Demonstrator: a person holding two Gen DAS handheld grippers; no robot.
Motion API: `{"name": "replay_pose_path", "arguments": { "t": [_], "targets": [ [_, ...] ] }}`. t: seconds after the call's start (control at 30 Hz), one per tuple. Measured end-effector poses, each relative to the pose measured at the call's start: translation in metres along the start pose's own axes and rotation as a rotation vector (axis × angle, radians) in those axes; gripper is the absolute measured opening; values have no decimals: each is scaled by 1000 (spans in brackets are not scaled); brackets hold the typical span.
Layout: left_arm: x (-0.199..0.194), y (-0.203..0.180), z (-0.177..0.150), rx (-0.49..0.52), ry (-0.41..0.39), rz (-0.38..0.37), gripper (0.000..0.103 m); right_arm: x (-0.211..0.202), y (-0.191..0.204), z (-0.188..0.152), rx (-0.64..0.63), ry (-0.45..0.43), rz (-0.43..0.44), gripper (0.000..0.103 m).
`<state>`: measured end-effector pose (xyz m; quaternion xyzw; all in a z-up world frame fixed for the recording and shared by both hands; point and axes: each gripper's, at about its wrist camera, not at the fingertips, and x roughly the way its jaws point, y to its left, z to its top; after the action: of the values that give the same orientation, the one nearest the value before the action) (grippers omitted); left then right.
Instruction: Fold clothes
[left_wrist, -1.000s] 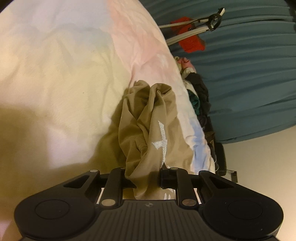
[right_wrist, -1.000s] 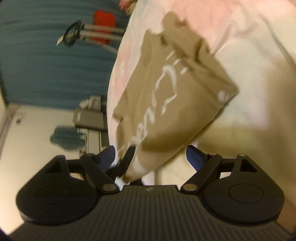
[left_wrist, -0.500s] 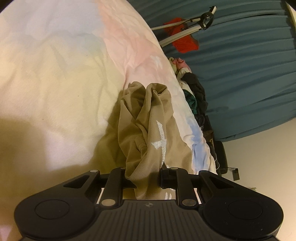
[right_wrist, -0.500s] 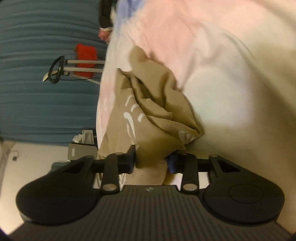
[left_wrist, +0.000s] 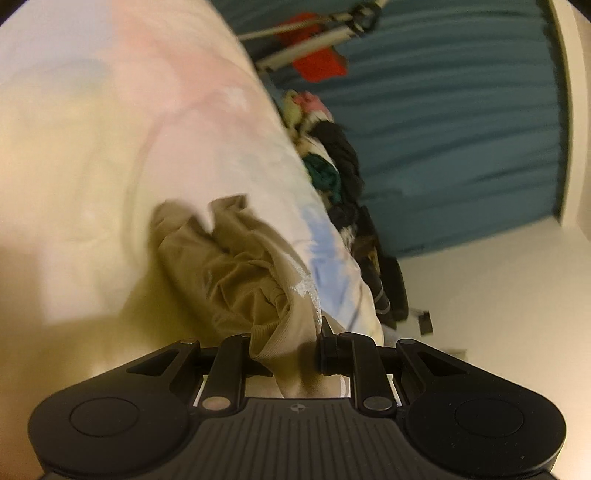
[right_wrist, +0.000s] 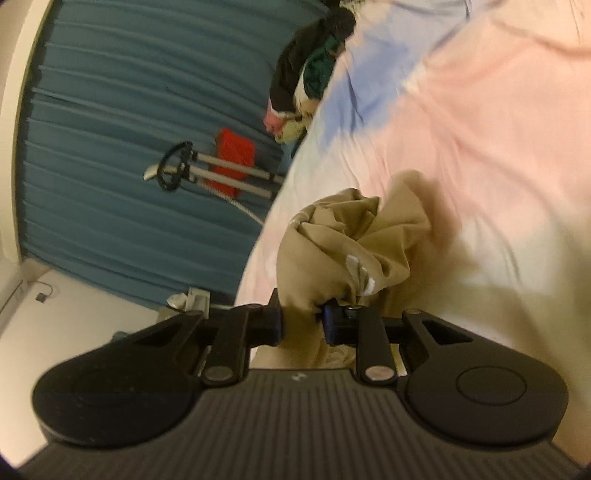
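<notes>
A tan shirt (left_wrist: 236, 273) with white marks on it is bunched up over a soft bed cover (left_wrist: 110, 147) of pink, blue and pale yellow. One part of the shirt is pinched tight in the left gripper (left_wrist: 284, 349), with ribbed cloth squeezed between its black fingers (left_wrist: 334, 350). Another part of the shirt (right_wrist: 343, 254) is pinched in the right gripper (right_wrist: 301, 323), whose blue-tipped fingers (right_wrist: 332, 325) are pressed onto the cloth. Past the edge of the bed cover, a heap of dark and green clothes (left_wrist: 332, 166) is seen. Behind it, a long blue curtain (right_wrist: 129, 129) is hung. A metal stand (right_wrist: 207, 170) with something red on it is seen by the curtain.
</notes>
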<state>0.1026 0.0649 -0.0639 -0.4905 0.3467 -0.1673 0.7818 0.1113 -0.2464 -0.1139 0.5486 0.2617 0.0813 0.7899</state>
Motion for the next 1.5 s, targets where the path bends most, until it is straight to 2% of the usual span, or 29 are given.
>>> {"name": "replay_pose_path", "arguments": {
  "t": [0.13, 0.33, 0.5, 0.63, 0.73, 0.77, 0.9, 1.03, 1.13, 1.27, 1.33, 1.5],
  "targets": [
    [43, -50, 22, 61, 39, 10, 20, -6, 5, 43, 32, -31, -13, 24],
    [146, -137, 68, 160, 100, -17, 20, 20, 14, 145, 33, -73, -36, 24],
    [214, -203, 90, 251, 66, -95, 20, 36, 45, 221, -99, -158, -10, 24],
    [260, -218, 89, 273, 48, -151, 21, 45, 48, 254, -194, -234, 22, 24],
    [292, -196, 70, 340, 82, -114, 21, 62, 9, 251, -172, -223, -52, 24],
    [302, -182, 60, 373, 105, -81, 21, 68, -4, 250, -165, -219, -77, 24],
    [316, -113, 24, 464, 231, 85, 21, 91, -88, 205, -67, -93, -247, 24],
    [309, -82, 9, 540, 268, 113, 24, 91, -130, 178, 32, -49, -249, 25],
    [303, -93, 9, 579, 270, 151, 27, 86, -116, 181, 39, -20, -298, 26],
    [285, -122, 7, 648, 270, 229, 45, 74, -84, 180, -11, 48, -358, 26],
    [268, -139, 4, 686, 267, 252, 50, 58, -68, 171, -55, 39, -354, 26],
    [205, -175, -6, 757, 219, 236, 70, 19, -28, 150, -165, 14, -343, 27]
  ]
}}
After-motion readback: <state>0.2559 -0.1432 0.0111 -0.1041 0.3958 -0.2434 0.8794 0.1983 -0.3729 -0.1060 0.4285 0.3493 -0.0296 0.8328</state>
